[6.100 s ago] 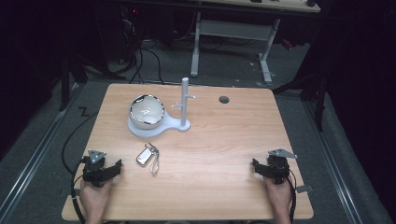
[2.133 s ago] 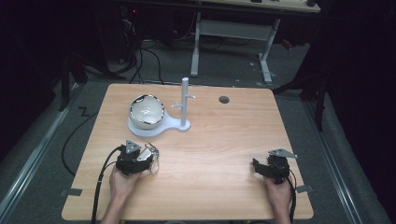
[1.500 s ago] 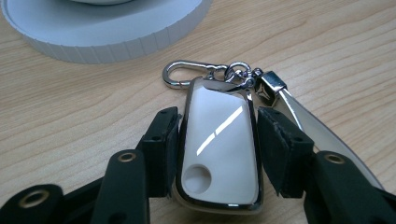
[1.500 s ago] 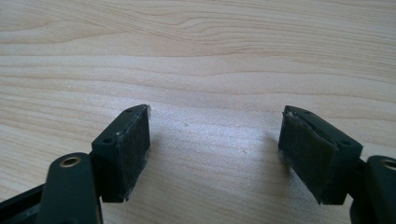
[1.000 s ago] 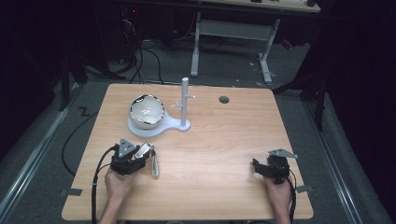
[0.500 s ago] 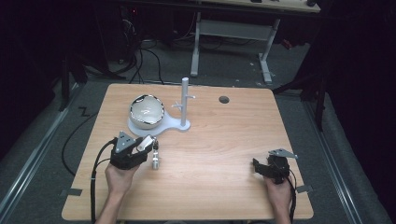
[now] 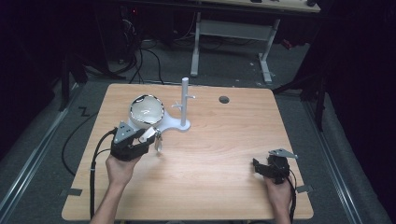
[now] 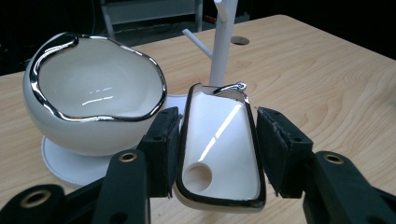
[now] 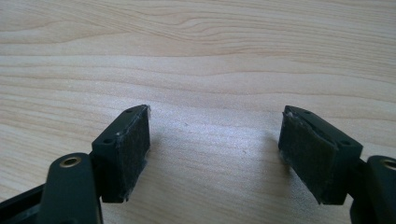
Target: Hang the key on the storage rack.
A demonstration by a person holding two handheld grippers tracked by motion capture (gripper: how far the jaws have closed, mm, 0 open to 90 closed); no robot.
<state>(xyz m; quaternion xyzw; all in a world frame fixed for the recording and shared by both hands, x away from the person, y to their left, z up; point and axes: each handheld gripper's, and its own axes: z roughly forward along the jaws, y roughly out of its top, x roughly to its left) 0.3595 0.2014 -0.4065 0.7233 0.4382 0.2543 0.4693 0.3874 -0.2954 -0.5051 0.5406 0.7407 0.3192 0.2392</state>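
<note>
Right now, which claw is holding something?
The left claw: its pads squeeze a white, chrome-rimmed key fob. The right claw is open over bare table.

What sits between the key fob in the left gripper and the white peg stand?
Nothing visible. The left gripper holds the white key fob upright, the peg stand's post right behind it with open space between. The chrome-rimmed bowl sits off to one side on the stand's base, clear of that line.

key fob (image 8: pixel 219 149) | lower edge cut off | ring (image 7: pixel 159 145) too small
</note>
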